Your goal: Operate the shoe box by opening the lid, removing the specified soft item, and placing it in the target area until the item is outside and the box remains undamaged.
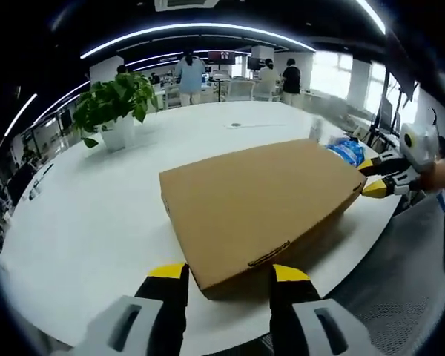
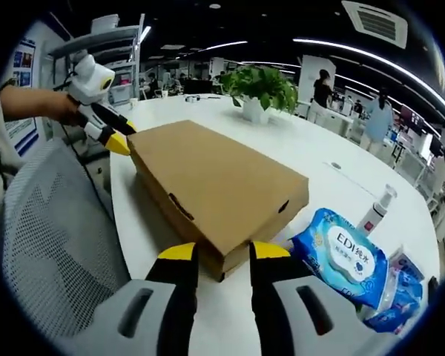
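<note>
White round table (image 1: 96, 222) is carrying everything listed here, its edge curving past a grey mesh chair back (image 2: 52, 230) on the near side. Shoe box (image 1: 259, 208), plain brown cardboard with its lid shut and lying flat, is sitting near that table edge; in the right gripper view the same shoe box (image 2: 215, 189) is running away from the camera toward the other tool. Potted plant (image 1: 117, 107), green leaves in a white pot, is standing well behind the box on the table. Pack of wet wipes (image 2: 340, 256), blue and white, is lying just beside one end of the box, with a small spray bottle (image 2: 377, 209) standing near it. Left gripper (image 1: 228, 276) is reaching in at one short end of the box, its yellow-tipped jaws standing apart on either side of the corner, unclenched and grasping nothing. Right gripper (image 2: 224, 254) is doing the same at the opposite end, jaws parted astride the box corner. People are standing at desks in the far background.
</note>
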{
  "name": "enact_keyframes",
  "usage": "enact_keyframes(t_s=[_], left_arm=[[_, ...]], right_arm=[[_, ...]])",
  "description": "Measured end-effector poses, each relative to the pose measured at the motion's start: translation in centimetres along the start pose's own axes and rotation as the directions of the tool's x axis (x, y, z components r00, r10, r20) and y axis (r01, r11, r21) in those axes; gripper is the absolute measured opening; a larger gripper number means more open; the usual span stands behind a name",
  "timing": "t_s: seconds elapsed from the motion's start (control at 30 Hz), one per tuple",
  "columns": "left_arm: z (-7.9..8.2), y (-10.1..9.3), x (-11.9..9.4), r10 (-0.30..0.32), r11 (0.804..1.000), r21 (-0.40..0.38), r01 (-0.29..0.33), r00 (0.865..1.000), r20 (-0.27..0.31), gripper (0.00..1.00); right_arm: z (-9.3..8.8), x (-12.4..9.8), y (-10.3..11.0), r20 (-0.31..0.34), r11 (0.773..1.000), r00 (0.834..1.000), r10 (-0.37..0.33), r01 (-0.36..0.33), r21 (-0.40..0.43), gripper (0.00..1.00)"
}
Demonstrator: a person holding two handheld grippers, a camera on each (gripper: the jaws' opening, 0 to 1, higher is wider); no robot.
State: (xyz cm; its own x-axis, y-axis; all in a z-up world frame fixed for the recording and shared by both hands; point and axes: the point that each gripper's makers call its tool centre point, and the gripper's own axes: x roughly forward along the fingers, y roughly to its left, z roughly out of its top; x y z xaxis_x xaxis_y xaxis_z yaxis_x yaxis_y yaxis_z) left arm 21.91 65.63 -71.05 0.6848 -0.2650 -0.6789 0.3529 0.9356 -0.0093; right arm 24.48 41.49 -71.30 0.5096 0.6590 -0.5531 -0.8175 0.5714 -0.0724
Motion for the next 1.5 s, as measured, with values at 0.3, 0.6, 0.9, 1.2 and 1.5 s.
enact_keyframes(t_s=[0.3, 0.6, 0.9, 1.2, 1.5], left_arm=[[1.2, 1.0, 1.2, -0.006, 1.0, 0.011, 0.006, 1.0, 0.0, 0.44], [2.7, 1.9, 2.8, -0.016, 0.999, 0.033, 0.016, 1.0, -0.005, 0.44], [4.2, 2.5, 4.4, -0.028, 0.998, 0.054, 0.028, 1.0, -0.003, 0.44], [5.1, 2.7, 5.9, -0.036, 0.998, 0.058, 0.037, 0.999, -0.013, 0.43], [6.5, 3.4, 7.3, -0.037, 0.997, 0.063, 0.038, 0.999, -0.012, 0.43]], right_arm=[[0.3, 1.1, -0.9, -0.003, 0.999, 1.0, -0.02, 0.02, 0.029, 0.25], [0.8, 2.1, -2.5, -0.003, 0.998, 0.999, -0.047, 0.047, 0.046, 0.25], [1.2, 2.8, -4.2, -0.005, 0.996, 0.998, -0.069, 0.069, 0.057, 0.25], [1.6, 3.7, -6.0, -0.012, 0.995, 0.997, -0.082, 0.082, 0.06, 0.26], [2.1, 4.5, -7.4, -0.02, 0.994, 0.996, -0.088, 0.089, 0.065, 0.26]])
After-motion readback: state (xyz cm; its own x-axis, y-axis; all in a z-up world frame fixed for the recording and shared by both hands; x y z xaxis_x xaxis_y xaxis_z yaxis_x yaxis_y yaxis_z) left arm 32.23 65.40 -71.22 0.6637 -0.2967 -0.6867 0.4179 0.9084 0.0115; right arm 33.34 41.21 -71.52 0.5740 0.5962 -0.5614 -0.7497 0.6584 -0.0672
